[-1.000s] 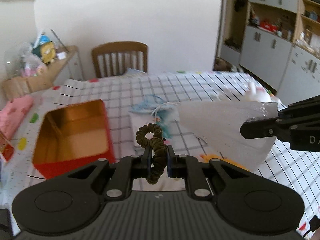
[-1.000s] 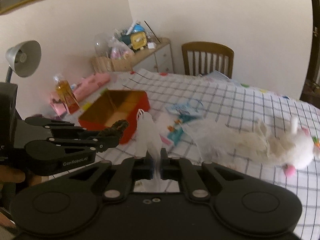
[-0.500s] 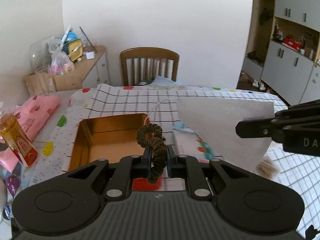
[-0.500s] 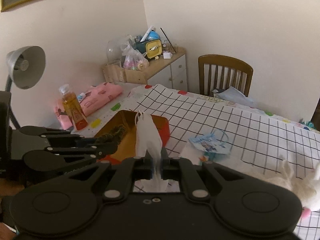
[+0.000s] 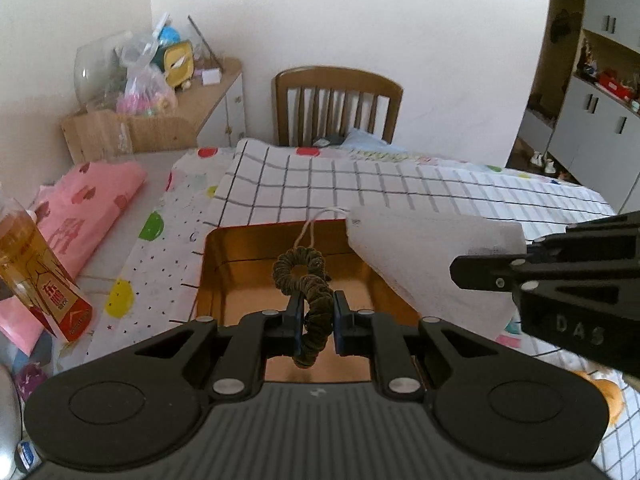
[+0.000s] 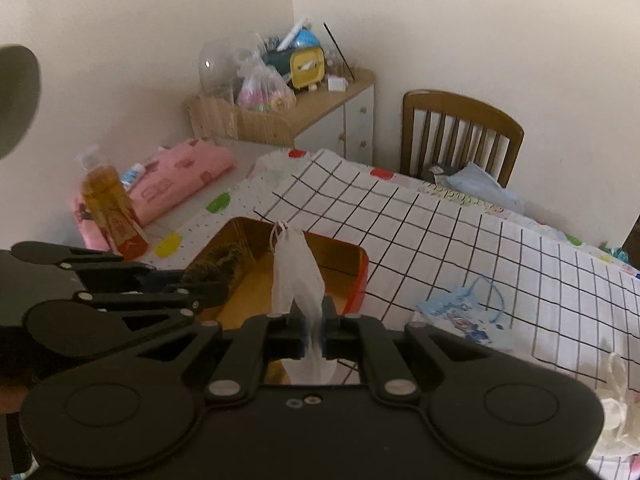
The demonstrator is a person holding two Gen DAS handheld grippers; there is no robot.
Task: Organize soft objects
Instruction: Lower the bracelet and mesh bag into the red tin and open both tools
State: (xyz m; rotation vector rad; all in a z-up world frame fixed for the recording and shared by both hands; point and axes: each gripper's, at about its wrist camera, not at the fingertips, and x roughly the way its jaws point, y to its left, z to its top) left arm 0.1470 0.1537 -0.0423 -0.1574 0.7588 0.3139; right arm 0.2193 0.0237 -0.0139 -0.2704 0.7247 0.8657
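My left gripper (image 5: 316, 312) is shut on a dark olive hair scrunchie (image 5: 306, 280) and holds it over the open red tin box with a gold inside (image 5: 248, 264). My right gripper (image 6: 313, 326) is shut on a white face mask (image 6: 298, 276), held above the same tin (image 6: 356, 276). The mask (image 5: 432, 256) and right gripper (image 5: 560, 280) show at the right of the left wrist view. The left gripper (image 6: 192, 284) with the scrunchie (image 6: 218, 266) shows at the left of the right wrist view.
The table has a checked cloth (image 5: 400, 184). A blue child's mask (image 6: 464, 312) and a white plush toy (image 6: 616, 392) lie to the right. An amber bottle (image 5: 36, 276) and pink folded cloth (image 5: 88, 208) sit left. A wooden chair (image 5: 336, 104) stands behind.
Both grippers have swung left and moved over the tin, carrying the scrunchie and the white mask. The plush toy and blue mask have slid to the right of view.
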